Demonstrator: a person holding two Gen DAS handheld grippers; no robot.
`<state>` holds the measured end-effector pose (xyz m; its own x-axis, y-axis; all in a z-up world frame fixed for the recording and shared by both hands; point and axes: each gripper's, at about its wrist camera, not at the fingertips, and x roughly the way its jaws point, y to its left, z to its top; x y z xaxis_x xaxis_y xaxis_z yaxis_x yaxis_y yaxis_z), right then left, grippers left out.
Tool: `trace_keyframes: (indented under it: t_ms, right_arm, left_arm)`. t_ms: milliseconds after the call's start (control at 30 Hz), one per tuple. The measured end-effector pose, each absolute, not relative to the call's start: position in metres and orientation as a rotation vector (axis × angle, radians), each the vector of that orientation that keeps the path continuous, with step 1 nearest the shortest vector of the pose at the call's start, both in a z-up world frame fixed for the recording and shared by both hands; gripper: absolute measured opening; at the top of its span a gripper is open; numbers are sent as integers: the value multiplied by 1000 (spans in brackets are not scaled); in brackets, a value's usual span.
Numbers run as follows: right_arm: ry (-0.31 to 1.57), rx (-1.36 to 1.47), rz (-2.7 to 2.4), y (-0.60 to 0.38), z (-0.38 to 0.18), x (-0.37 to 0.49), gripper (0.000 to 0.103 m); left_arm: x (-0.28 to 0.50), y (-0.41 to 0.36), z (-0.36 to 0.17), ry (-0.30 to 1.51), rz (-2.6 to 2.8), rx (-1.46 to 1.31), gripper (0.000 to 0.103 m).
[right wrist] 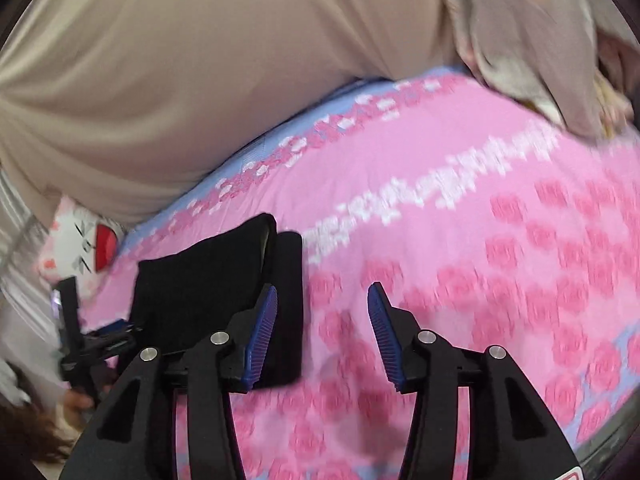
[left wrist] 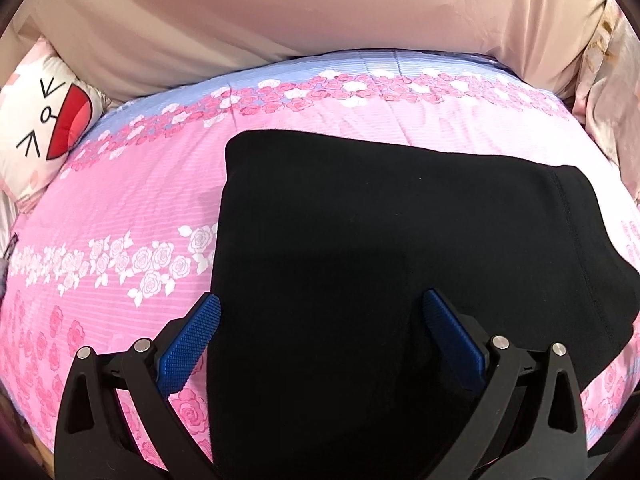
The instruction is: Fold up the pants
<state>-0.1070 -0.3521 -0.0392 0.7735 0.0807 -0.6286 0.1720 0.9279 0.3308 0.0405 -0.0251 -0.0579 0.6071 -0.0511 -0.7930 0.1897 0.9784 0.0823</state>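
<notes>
The black pants (left wrist: pixel 380 248) lie folded into a compact block on the pink rose-print bedspread (left wrist: pixel 132 200). My left gripper (left wrist: pixel 320 304) is open just above the near end of the pants, with one blue fingertip (left wrist: pixel 208 312) over the bedspread and the other over the black cloth. In the right wrist view the folded pants (right wrist: pixel 216 280) lie at the left. My right gripper (right wrist: pixel 322 304) is open and empty over the bedspread (right wrist: pixel 460 240), just right of the pants. The left gripper tool (right wrist: pixel 80 340) shows at the far left there.
A beige sheet or curtain (left wrist: pixel 300 12) hangs behind the bed. A white cartoon-face pillow (left wrist: pixel 44 120) lies at the back left. A crumpled pale quilt (right wrist: pixel 532 40) lies at the bed's back right. The right wrist view is motion-blurred.
</notes>
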Motion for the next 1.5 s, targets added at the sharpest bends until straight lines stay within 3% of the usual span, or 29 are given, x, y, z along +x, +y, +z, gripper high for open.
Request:
trace_keyframes:
  t_ms: [100, 167, 233, 333, 433, 633, 700, 833, 967, 1167, 1300, 1333, 1367, 1433, 1500]
  right_arm:
    - [726, 273, -27, -329, -48, -66, 23]
    - [771, 216, -17, -316, -61, -40, 21]
    - [826, 205, 47, -300, -71, -26, 8]
    - [843, 84, 31, -279, -76, -28, 5]
    - [850, 138, 55, -295, -90, -26, 0]
    - [843, 252, 21, -304, -83, -29, 0]
    - [795, 288, 12, -303, -69, -41, 8]
    - [699, 378, 40, -302, -40, -62, 12]
    - [720, 381, 202, -266, -29, -50, 23]
    - [827, 287, 206, -236, -36, 29, 23]
    - [924, 303, -24, -275, -78, 67, 10]
    - [925, 397, -25, -286, -82, 65, 0]
    - [904, 438, -13, -290, -78, 57, 0]
    - [833, 442, 29, -284, -60, 33, 14]
    - [801, 406, 77, -272, -47, 7, 15]
  left_arm:
    - [38, -23, -56, 909, -140, 166, 98]
    - [37, -18, -56, 916, -139, 146, 98]
    - [36, -15, -58, 923, -142, 132, 98]
    - [38, -12, -61, 930, -139, 123, 98]
    - [40, -15, -62, 928, -139, 122, 98]
    - [40, -20, -61, 908, -129, 151, 98]
    - [39, -20, -62, 903, -125, 150, 98]
    - [38, -20, -62, 896, -124, 157, 98]
    - [37, -20, -62, 887, -126, 154, 98]
    - [37, -20, -63, 878, -133, 159, 98]
    - [35, -20, -64, 864, -138, 151, 98]
    - [35, -21, -64, 859, -141, 158, 98]
    - [35, -21, -65, 856, -139, 161, 98]
    - [36, -20, -65, 860, -143, 152, 98]
    - [38, -19, -65, 870, -151, 140, 98]
